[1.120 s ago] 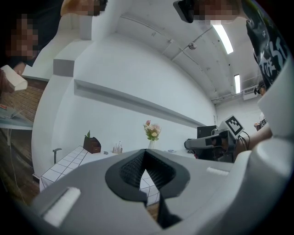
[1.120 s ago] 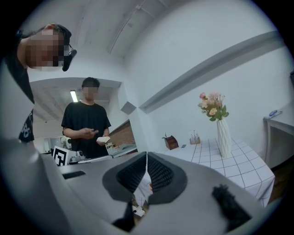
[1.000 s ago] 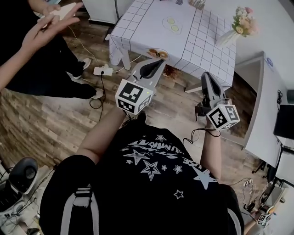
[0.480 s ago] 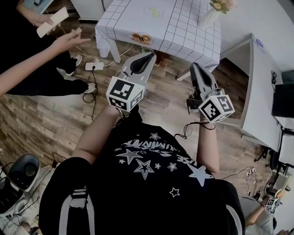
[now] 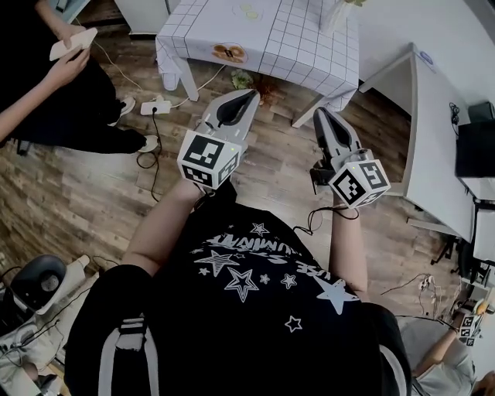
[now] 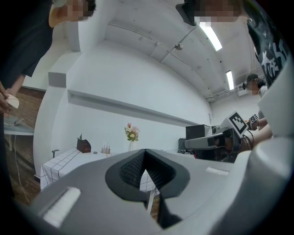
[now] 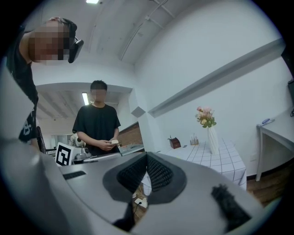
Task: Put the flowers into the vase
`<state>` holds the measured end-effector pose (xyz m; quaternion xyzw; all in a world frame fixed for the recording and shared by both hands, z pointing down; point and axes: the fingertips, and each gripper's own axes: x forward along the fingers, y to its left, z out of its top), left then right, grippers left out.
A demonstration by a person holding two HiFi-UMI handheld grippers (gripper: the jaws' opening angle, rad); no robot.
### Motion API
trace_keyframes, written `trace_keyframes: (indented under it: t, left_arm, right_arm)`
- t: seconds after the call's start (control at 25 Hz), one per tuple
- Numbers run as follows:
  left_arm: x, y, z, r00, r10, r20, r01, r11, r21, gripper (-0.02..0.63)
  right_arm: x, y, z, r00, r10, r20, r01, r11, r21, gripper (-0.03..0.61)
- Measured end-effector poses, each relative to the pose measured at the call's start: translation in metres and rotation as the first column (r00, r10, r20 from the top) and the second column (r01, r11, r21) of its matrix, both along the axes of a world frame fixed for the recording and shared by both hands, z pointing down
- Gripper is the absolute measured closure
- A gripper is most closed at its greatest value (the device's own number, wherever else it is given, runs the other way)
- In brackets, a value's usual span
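**Both claws shut and empty; flowers already stand in the vase**

Head view: Over the last second the table [image 5: 286, 39] has slid up to the top edge of the frame. The vase [image 5: 334, 14] at its right end is now nearly cut off. My left claw [image 5: 250, 93] and right claw [image 5: 319, 114] point ahead side by side, each pressed together with nothing in it. I judge that no flower work is in hand right now. Bare floor [image 5: 278, 147] lies open between me and the table. A power strip [image 5: 155, 107] with its cable lies to the left of that path, and a bystander [image 5: 54, 100] stands further left. The desk [image 5: 433, 131] juts in near my right claw, and that corner is the edge I would mind.

Left gripper view: The left claw [image 6: 145, 165] has its pads meeting, with nothing between them. Well beyond them is the table [image 6: 59, 160], and on it the vase [image 6: 131, 146] stands upright with the flowers [image 6: 132, 132] in it. My right claw [image 6: 216, 142] shows at the right.

Right gripper view: The right claw [image 7: 146, 170] is also closed on nothing. The flowers [image 7: 206, 117] sit in the vase [image 7: 212, 140] on the table [image 7: 216, 160], well apart from me and off to the right. The bystander [image 7: 96, 124] stands to the left.
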<state>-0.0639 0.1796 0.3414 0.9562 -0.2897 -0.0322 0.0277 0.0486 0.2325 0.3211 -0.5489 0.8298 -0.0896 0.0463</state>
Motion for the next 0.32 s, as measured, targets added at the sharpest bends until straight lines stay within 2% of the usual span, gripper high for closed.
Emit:
trace_keyframes:
  t: [0.32]
  left_arm:
    - [-0.012,0.039,0.013,1.000,-0.007,0.018,0.008,0.999,-0.041,0.606]
  right_arm:
    - [-0.012,0.041,0.009,1.000,0.002,0.005,-0.002,1.000,-0.019,0.566]
